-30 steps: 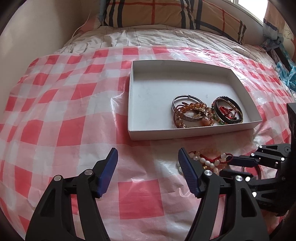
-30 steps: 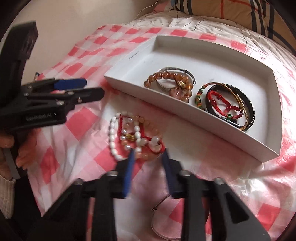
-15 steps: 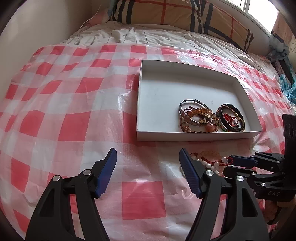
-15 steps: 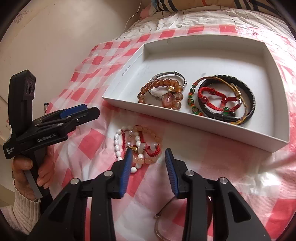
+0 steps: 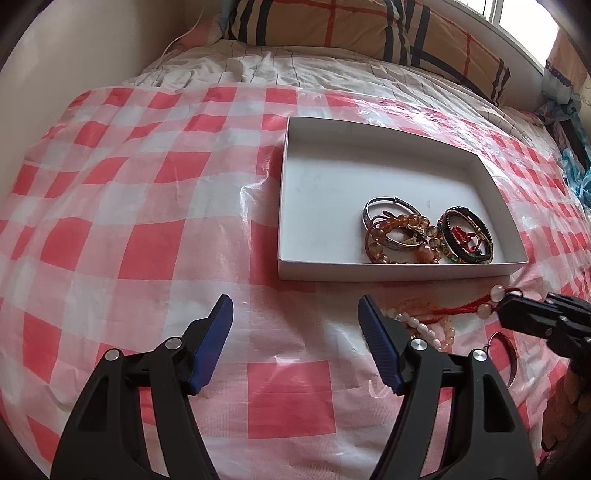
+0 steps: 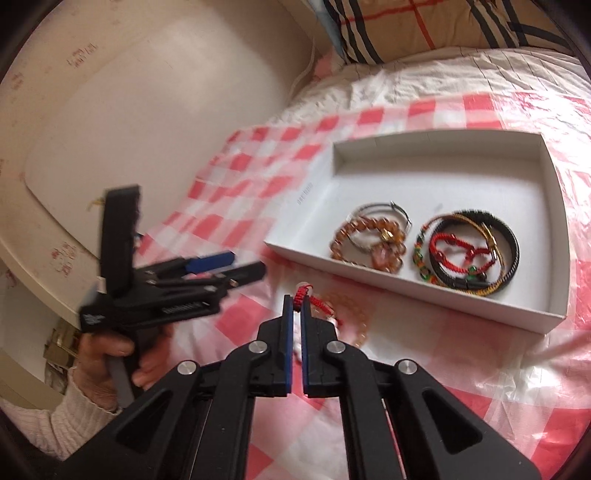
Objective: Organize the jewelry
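Observation:
My right gripper (image 6: 297, 301) is shut on the red cord of a beaded bracelet (image 6: 305, 292), raised a little off the checked cloth. In the left wrist view the same red-cord bracelet (image 5: 461, 308) stretches from the right gripper (image 5: 506, 300) down to a heap of pearl and peach bead bracelets (image 5: 421, 326). Just beyond lies a white tray (image 5: 388, 271) with amber bead bracelets (image 5: 399, 240) and black and red ones (image 5: 465, 240). My left gripper (image 5: 294, 306) hangs open over bare cloth, left of the heap, with nothing between its fingers.
A thin metal bangle (image 5: 509, 354) lies on the cloth at the right, near the right gripper. The red-and-white checked plastic cloth (image 5: 147, 240) covers a bed. Plaid pillows (image 5: 351, 26) lie at the back, and a wall (image 6: 166, 92) stands at the left.
My right gripper, open over the bracelet heap before, has shut on the red cord and risen with it. The left gripper has stayed open and almost in place.

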### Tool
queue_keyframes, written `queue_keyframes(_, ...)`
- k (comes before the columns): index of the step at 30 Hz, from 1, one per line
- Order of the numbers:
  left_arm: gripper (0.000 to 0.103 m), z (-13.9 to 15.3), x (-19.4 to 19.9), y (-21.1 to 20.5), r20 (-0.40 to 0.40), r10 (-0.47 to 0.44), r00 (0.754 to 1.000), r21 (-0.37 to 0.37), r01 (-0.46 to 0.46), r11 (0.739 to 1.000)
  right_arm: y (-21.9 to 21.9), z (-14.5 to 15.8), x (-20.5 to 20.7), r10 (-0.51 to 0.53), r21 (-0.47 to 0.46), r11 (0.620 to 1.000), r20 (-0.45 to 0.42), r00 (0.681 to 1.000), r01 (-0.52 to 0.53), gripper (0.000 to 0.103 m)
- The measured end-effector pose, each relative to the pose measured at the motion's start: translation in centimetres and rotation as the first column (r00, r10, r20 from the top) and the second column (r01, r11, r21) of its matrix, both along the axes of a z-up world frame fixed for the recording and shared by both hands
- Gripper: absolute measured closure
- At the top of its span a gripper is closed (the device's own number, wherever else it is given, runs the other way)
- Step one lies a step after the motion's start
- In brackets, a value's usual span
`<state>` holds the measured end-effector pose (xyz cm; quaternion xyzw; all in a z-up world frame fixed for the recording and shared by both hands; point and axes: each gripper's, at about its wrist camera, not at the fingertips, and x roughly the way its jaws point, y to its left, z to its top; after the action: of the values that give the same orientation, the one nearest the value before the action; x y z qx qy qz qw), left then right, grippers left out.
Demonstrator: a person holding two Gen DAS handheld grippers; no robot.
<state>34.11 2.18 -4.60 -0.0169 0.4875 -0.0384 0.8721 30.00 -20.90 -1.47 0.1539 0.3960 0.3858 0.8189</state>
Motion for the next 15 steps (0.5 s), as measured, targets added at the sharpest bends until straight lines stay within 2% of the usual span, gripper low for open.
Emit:
queue_keyframes(5,0.036,-0.2,0.0,-0.5,-0.004,-0.025,1.0,0.008,0.025,1.0,-1.3,2.0,-0.5,0.005,0.124,0.992,0.058,0.998,-0.012,0.099)
queue_keyframes(10,0.036,-0.7,-0.3,-2.6,-0.011,-0.112,0.994,0.039,0.112,0.993,-2.4,2.8,-0.5,-0.015,0.154,0.988,0.069,0.998,0.004,0.099)
queue_keyframes(15,0.035,-1.2,-0.4,-5.8,0.004,-0.215,0.977,0.087,0.214,0.973,-3.3,2.9,-0.4,-0.036,0.173,0.985,0.067,0.997,0.023,0.099)
